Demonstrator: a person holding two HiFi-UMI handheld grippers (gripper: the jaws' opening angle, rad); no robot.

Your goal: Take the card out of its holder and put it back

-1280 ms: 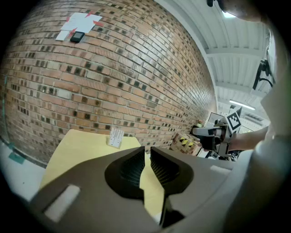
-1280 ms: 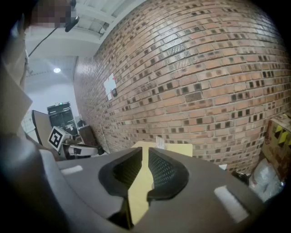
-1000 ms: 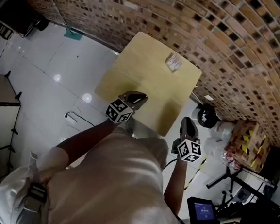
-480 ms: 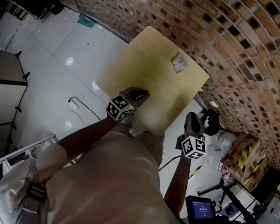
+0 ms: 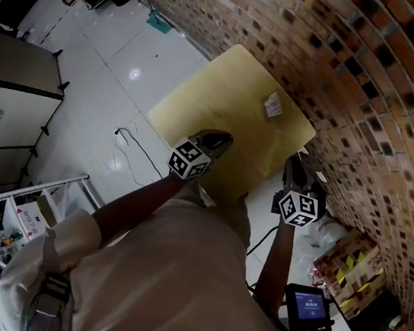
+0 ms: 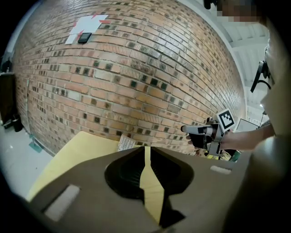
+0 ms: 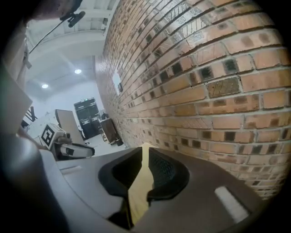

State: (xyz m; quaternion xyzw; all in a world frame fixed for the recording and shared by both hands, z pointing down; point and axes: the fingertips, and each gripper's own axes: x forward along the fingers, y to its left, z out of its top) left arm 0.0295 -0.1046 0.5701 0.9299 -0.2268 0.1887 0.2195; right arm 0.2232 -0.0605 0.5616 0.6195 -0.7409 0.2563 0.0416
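A card in its clear holder (image 5: 273, 104) lies flat near the far right corner of the yellow table (image 5: 212, 104), close to the brick wall. It also shows small in the left gripper view as the holder (image 6: 126, 143). My left gripper (image 5: 227, 136) hovers over the table's near edge, well short of the holder. Its jaws stand a narrow slit apart with nothing between them (image 6: 147, 150). My right gripper (image 5: 294, 160) hangs off the table's right edge, jaws likewise a thin slit apart and empty (image 7: 144, 148).
The brick wall (image 5: 358, 81) runs right behind the table. White tiled floor (image 5: 113, 88) lies to the left, with a cable (image 5: 133, 144) on it. A screen on a stand (image 5: 308, 307) and boxes (image 5: 345, 270) are at the lower right.
The head view has swung, so the table sits further right and higher. Both grippers keep about the same stance at the table's near edge. The holder has not moved.
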